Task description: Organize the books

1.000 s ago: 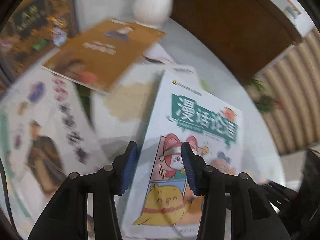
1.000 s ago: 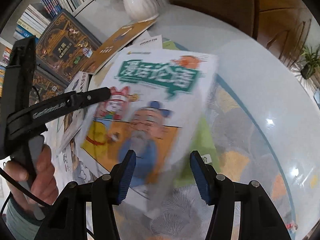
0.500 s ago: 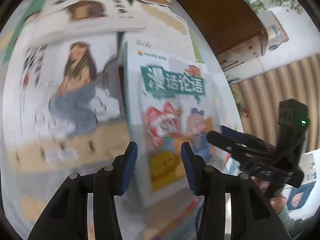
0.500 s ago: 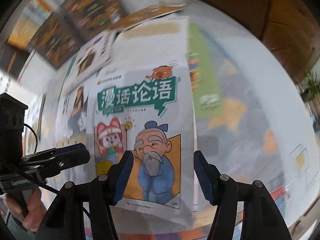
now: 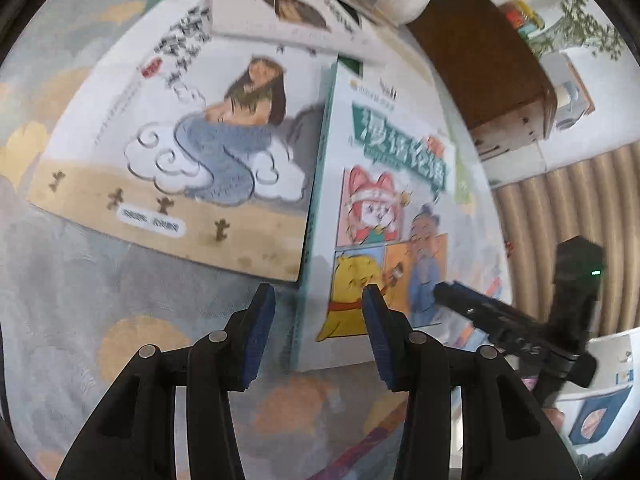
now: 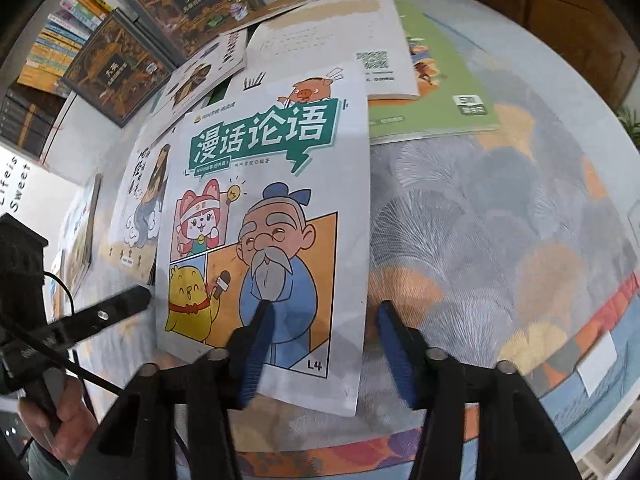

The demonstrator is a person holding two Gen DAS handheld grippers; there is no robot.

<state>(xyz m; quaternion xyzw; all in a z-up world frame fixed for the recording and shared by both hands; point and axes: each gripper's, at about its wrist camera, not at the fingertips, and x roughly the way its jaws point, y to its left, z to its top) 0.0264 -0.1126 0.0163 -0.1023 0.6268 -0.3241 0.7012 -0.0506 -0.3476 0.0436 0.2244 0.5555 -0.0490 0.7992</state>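
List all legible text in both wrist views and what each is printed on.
"漫话论语": green banner on the comic book cover.
"L4": bottom corner of that cover.
"Life is Sweet": white panel at the left edge of the right wrist view.
"大英": gold title on the dark ornate book; the line under it is too small to read.
Green workbook: badge and QR code unreadable.
Mermaid book: title and label blurred.
Shelf book spines: too small.
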